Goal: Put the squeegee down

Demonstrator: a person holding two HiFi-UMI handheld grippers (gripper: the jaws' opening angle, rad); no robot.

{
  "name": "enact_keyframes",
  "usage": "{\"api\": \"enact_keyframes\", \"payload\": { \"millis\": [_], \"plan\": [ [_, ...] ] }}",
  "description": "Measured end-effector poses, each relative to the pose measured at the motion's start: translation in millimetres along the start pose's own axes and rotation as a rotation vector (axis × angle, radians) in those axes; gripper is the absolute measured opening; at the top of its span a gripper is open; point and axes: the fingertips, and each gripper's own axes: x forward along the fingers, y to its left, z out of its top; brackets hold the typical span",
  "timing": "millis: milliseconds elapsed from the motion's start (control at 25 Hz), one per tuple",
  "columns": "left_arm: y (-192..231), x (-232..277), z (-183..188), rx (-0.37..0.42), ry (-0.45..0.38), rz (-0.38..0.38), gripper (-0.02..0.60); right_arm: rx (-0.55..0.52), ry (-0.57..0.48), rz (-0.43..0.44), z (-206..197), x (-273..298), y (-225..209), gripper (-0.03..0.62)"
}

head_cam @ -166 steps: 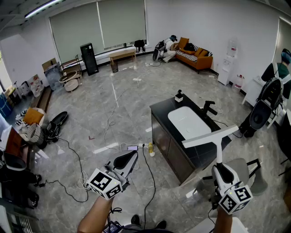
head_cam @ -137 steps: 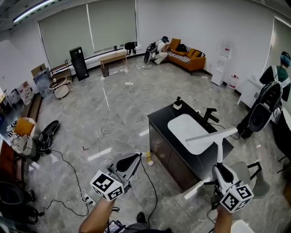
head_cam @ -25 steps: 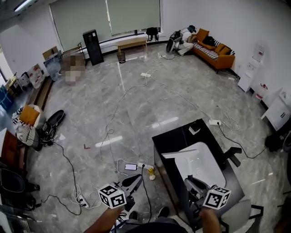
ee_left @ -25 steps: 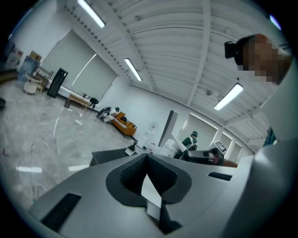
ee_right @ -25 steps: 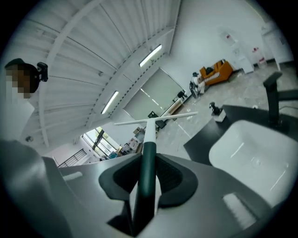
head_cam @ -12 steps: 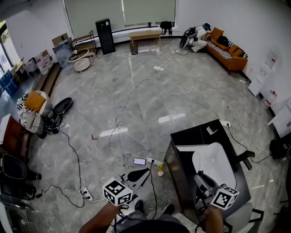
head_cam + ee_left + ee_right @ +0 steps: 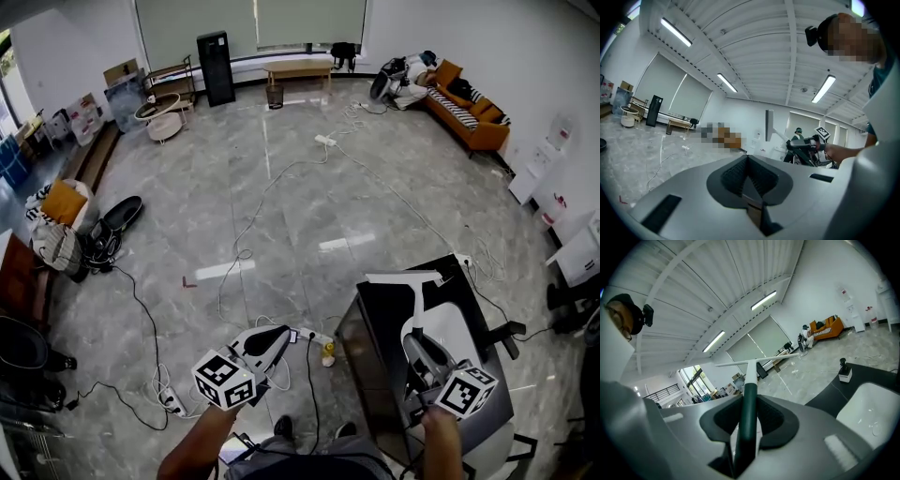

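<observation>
Both level: left gripper closed empty, right gripper clamping squeegee.

Floor glossy grey stone-look; countertop glossy black; squeegee handle matt dark green, head white plastic.

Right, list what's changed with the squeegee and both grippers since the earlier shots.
The right gripper has carried the squeegee from out in front of the black counter to over it, above the white sink, with the blade near the counter's far edge. Nothing was let go: its jaws still clamp the dark handle. The left gripper stays shut and empty over the floor.
</observation>
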Motion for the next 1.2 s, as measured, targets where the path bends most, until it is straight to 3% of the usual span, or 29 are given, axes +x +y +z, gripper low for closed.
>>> {"api": "enact_keyframes", "payload": {
  "millis": [240, 640, 1200],
  "plan": [
    [-7.3, 32.0, 7.4, 0.071, 0.030, 0.013, 0.005, 0.028, -0.023, -0.021, 16.9, -9.8, -47.1, 0.101],
    [-52.7, 102.5, -0.5, 0.055, 0.008, 0.006, 0.005, -0.014, 0.005, -0.101, 42.4, -49.4, -149.2, 0.101],
    [-66.3, 153.7, -31.7, 0.057, 0.087, -0.013, 0.005, 0.016, -0.016, -0.203, 55.5, -72.9, -238.8, 0.101]
  ]
}}
